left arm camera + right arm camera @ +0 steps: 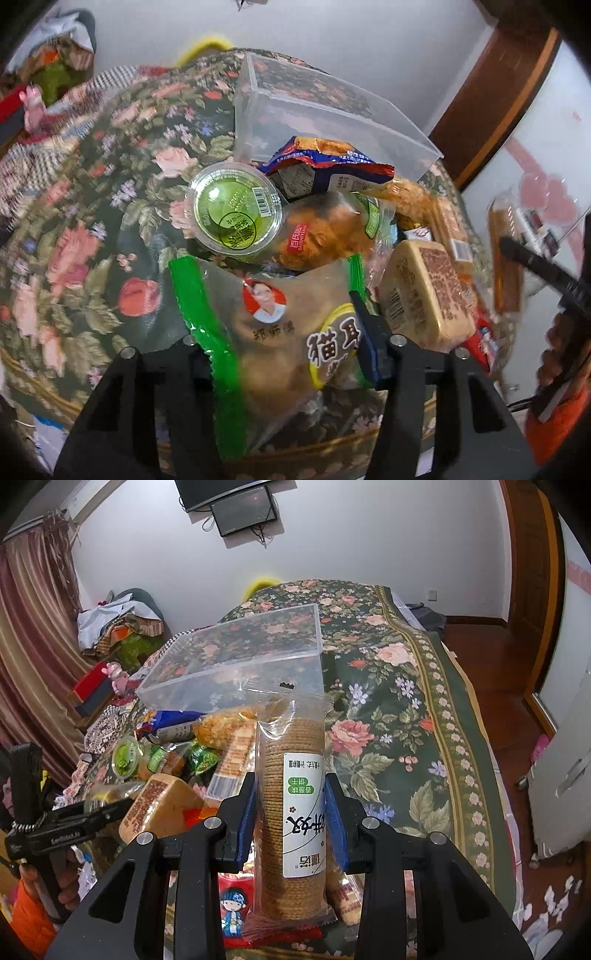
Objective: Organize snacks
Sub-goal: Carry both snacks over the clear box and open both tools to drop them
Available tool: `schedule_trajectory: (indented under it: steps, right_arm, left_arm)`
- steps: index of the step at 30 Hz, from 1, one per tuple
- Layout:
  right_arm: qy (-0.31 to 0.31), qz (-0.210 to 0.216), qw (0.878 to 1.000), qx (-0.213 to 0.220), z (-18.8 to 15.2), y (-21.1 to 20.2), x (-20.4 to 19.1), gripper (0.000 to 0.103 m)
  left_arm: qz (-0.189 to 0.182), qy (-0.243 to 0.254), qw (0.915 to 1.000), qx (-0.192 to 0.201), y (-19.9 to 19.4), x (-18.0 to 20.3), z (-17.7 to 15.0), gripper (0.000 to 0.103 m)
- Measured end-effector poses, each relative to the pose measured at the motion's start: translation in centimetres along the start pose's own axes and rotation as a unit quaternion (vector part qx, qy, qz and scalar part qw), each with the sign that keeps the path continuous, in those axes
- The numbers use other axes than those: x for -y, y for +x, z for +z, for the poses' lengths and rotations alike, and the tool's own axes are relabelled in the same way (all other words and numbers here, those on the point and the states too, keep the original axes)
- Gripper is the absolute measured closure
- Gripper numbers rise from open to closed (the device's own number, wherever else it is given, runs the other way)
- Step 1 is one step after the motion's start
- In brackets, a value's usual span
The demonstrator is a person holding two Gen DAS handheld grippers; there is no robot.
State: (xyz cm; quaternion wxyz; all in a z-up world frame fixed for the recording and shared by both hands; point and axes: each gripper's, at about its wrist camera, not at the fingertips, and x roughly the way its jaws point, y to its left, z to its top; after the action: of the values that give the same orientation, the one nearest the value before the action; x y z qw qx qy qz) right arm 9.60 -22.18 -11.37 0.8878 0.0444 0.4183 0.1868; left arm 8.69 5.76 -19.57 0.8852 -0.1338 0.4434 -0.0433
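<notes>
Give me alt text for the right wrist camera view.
The right gripper clamps an upright clear sleeve of round biscuits above a floral tablecloth. Behind it stands an empty clear plastic box, with mixed snack packets piled left.

Both wrist views look steeply down, close, sharing the snack pile [332,229] and clear box [236,657].

- Dark green floral bedspread [399,716], pink roses.
- Clear box [236,653].
- Green-striped snack bag [273,325].
- Green jelly cup [236,210].
- Brown cracker sleeve [291,805], white label.
- Blue pads [336,819], black frames.
</notes>
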Motion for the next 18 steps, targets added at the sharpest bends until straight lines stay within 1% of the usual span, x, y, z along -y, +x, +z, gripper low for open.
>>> schedule_trajectory:
  steps: [1, 3, 7, 13, 18]
  right_arm:
    - [-0.002, 0.001, 1.000, 0.002, 0.1, -0.1, -0.2, 0.071]
    - [-0.007, 0.003, 1.000, 0.009, 0.6, -0.2, -0.5, 0.071]
    - [-0.015, 0.006, 1.000, 0.020, 1.4, -0.2, -1.2, 0.071]
    - [-0.032, 0.010, 0.999, 0.040, 3.5, -0.1, -2.2, 0.071]
    - [-0.045, 0.011, 0.997, 0.056, 5.3, 0.0, -3.1, 0.071]
  left_arm:
    - [0.006, 0.004, 1.0000, 0.002, -0.3, 0.1, 0.0, 0.051]
    - [0.006, 0.000, 1.0000, 0.003, -0.9, -0.1, 0.1, 0.052]
    - [0.019, 0.000, 0.9993, 0.031, -3.1, -0.4, 0.9, 0.053]
    - [0.026, 0.012, 0.9963, 0.081, -5.8, 0.0, 4.0, 0.053]
    - [0.025, 0.023, 0.9940, 0.104, -6.3, 0.8, 6.9, 0.053]
